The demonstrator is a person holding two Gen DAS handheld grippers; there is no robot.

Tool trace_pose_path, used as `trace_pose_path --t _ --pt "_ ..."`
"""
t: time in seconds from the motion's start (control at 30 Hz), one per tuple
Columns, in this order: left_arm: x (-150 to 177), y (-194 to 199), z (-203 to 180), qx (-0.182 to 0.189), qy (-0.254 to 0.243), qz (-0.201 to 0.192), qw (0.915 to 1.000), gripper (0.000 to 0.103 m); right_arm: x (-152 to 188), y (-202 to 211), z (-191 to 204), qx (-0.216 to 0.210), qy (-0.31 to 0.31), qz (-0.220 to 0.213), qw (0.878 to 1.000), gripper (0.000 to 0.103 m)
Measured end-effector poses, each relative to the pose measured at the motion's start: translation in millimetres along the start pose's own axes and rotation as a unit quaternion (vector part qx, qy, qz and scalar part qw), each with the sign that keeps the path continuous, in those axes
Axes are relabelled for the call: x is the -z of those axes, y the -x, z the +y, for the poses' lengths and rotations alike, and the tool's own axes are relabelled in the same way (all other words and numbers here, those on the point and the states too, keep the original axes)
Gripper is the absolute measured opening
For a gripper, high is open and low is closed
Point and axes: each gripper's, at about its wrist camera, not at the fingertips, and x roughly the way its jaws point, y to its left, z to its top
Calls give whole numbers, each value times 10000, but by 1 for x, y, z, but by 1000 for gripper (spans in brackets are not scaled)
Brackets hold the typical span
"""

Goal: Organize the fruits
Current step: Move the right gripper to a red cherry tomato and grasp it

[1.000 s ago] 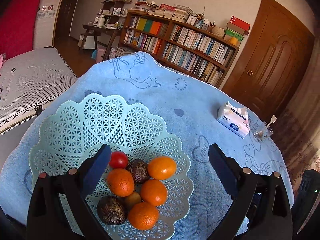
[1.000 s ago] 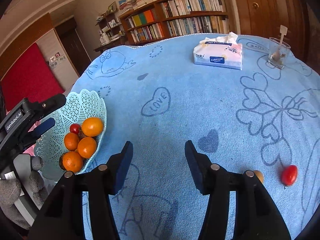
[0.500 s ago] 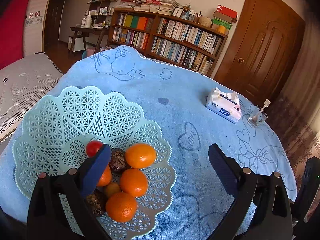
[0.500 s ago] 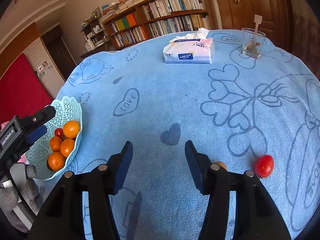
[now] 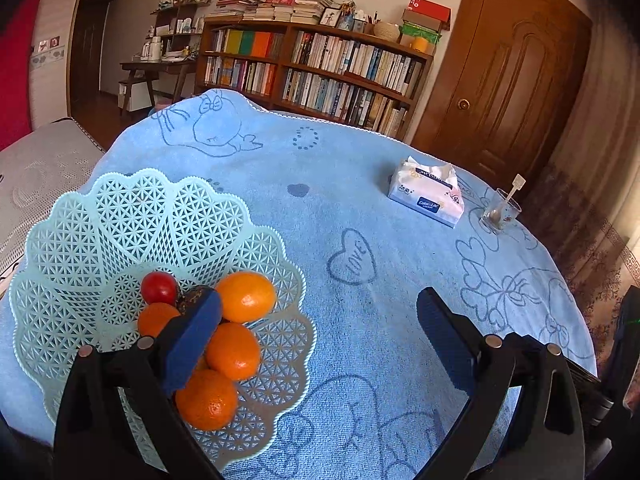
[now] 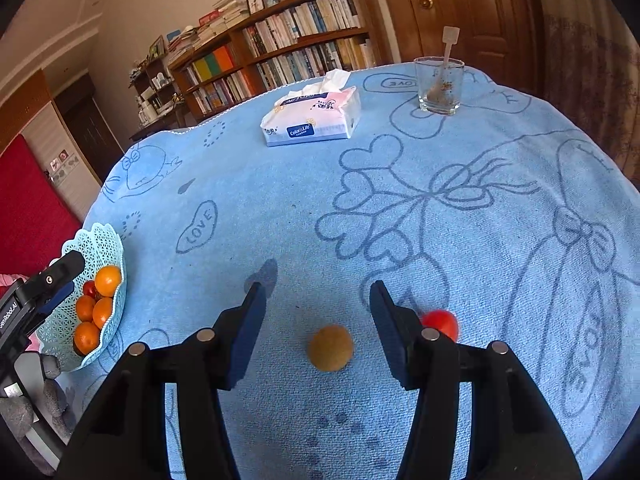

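A pale green lattice basket holds several oranges, a red tomato and a dark fruit partly hidden behind my left finger. My left gripper hangs open by the basket's right rim, empty. In the right wrist view a small brown round fruit lies on the blue cloth between the fingers of my open right gripper, untouched. A red tomato sits just outside the right finger, partly hidden by it.
A tissue pack and a glass with a spoon stand at the far side of the round table's blue cloth. Bookshelves and a wooden door lie behind.
My right gripper has swung right and come down over the brown fruit, which now lies between its fingers. The left gripper has drifted right, away from the basket's centre.
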Motion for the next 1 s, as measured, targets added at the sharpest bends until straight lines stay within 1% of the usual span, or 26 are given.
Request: trace_pose_path --t 0.2,0.43,0.83,1.0 --pt "5 -2 -8 32 -97 53 9999 99 -2 3 -17 398 -57 -123 9991 54" --pt "8 -5 -15 77 -218 111 9997 99 -3 -6 -34 737 -185 14 9971 54" --pt "12 -10 -20 116 -305 188 9993 99 1 -18 -46 894 -192 241 9955 54" --pt "14 -12 -24 129 -346 229 9991 99 5 -18 -45 859 28 320 9958 54"
